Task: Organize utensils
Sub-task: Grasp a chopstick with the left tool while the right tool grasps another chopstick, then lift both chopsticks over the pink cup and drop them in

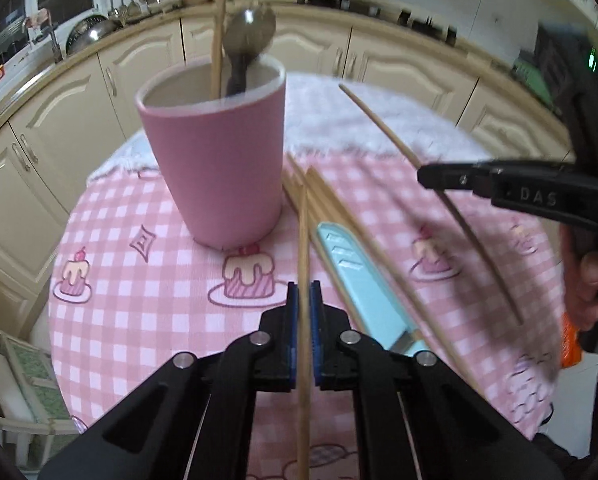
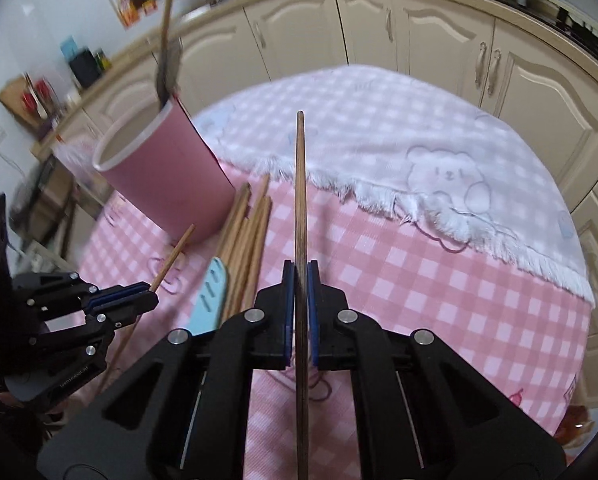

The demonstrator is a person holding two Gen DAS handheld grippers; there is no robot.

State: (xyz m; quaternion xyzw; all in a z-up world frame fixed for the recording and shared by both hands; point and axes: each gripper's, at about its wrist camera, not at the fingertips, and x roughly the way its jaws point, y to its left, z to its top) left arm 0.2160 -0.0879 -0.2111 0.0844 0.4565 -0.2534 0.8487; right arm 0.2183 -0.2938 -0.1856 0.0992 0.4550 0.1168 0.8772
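Observation:
In the left wrist view my left gripper (image 1: 303, 290) is shut on a pale wooden chopstick (image 1: 303, 232), which runs straight out between its blue pads. A pink cup (image 1: 215, 160) stands just ahead and to the left, holding a metal spoon (image 1: 248, 34) and one upright chopstick (image 1: 220, 20). Several loose chopsticks (image 1: 325, 204) and a light-blue-handled knife (image 1: 359, 276) lie right of the cup. My right gripper (image 2: 301, 276) is shut on a darker chopstick (image 2: 300, 184), lifted off the cloth. The left gripper (image 2: 151, 294) shows in the right wrist view, and the right gripper (image 1: 429, 178) in the left wrist view.
A round table carries a pink checked cloth (image 2: 419, 288) with a white fringed towel (image 2: 399, 140) over its far half. Cream kitchen cabinets (image 2: 379, 28) curve behind the table. A person's hand (image 1: 587, 280) grips the right tool at the right edge.

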